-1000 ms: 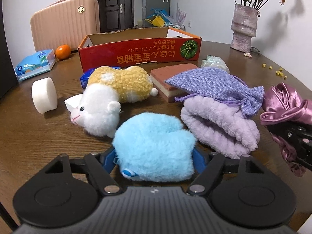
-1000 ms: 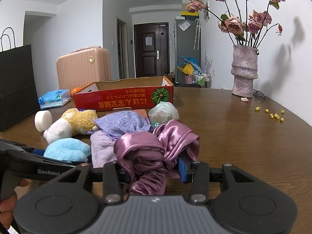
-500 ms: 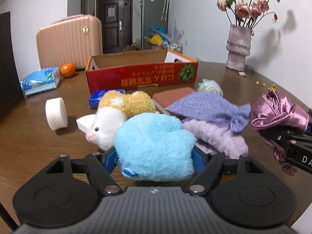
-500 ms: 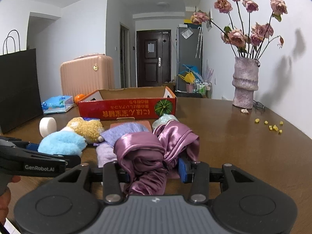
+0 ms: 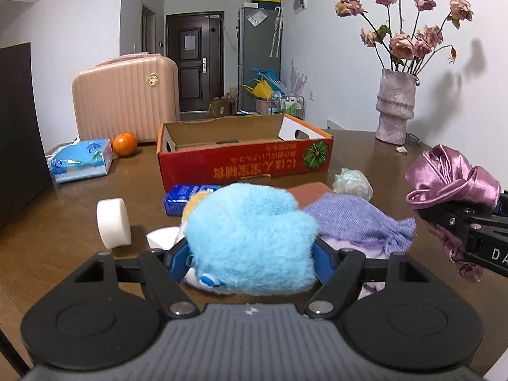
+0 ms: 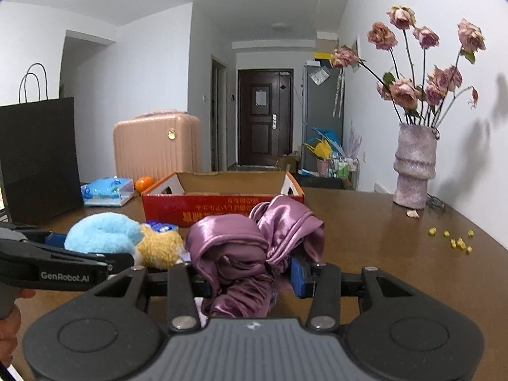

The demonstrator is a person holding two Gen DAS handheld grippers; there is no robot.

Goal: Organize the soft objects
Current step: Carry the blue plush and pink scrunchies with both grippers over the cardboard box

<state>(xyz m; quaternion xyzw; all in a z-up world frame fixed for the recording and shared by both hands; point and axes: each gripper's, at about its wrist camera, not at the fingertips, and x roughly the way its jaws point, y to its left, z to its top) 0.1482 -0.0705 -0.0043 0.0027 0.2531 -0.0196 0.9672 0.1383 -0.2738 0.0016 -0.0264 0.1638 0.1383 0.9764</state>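
Gripping blue plush (image 5: 250, 238), left gripper (image 5: 250, 255) tilts slightly downward.

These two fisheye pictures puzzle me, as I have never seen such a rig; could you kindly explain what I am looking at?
A person holds two hand-held grippers, each with a camera looking along its fingers. In the left camera's picture, the left gripper clamps a fluffy blue mitt. In the right camera's picture, the right gripper clamps a purple satin cloth. On the brown table are a red cardboard box, a lilac pouch, a plush toy, a tissue pack, an orange and a vase.
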